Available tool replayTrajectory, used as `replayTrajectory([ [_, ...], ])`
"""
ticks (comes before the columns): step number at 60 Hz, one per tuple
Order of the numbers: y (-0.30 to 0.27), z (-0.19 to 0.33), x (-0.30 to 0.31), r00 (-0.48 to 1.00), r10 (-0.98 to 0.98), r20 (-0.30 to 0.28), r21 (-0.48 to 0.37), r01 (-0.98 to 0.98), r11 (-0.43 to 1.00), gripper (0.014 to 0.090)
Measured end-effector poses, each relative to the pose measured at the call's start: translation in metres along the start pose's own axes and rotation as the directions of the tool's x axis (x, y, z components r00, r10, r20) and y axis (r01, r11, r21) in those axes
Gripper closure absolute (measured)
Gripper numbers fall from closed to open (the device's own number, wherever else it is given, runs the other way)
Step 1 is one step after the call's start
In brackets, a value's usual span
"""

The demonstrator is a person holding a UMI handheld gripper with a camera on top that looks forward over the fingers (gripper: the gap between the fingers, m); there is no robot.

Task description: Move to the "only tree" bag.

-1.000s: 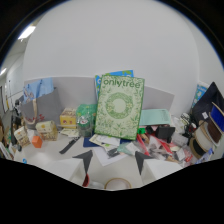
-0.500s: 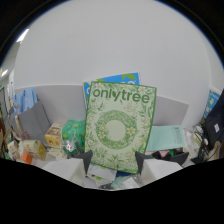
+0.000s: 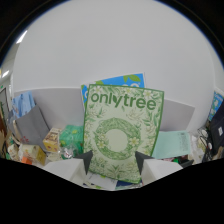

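Observation:
A green "onlytree" bag [image 3: 121, 132] with a leafy wreath print stands upright just ahead of my gripper [image 3: 114, 161], leaning against a grey partition [image 3: 60, 105]. My two dark fingertips [image 3: 86, 161] stand apart, framing the bag's lower part, with no contact visible. A blue package [image 3: 116, 81] peeks out behind the bag's top edge.
Small boxes and packets [image 3: 55, 142] crowd the table to the left of the bag. A pale green sheet [image 3: 171, 145] lies to its right, with dark items beyond it. A white wall [image 3: 110, 45] rises behind the partition.
The bag has grown steadily larger and moved to the centre of the view as my gripper came closer to it. The clutter at either side has slid outward.

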Motion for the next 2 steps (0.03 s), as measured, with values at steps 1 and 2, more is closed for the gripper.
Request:
replayTrajectory([
  [1, 0.0001, -0.0001, 0.0001, 1.0, 0.001, 0.0, 0.0, -0.001, 1.0, 0.0206],
  [2, 0.0003, -0.0003, 0.0002, 1.0, 0.002, 0.0, -0.002, -0.002, 1.0, 0.0209],
])
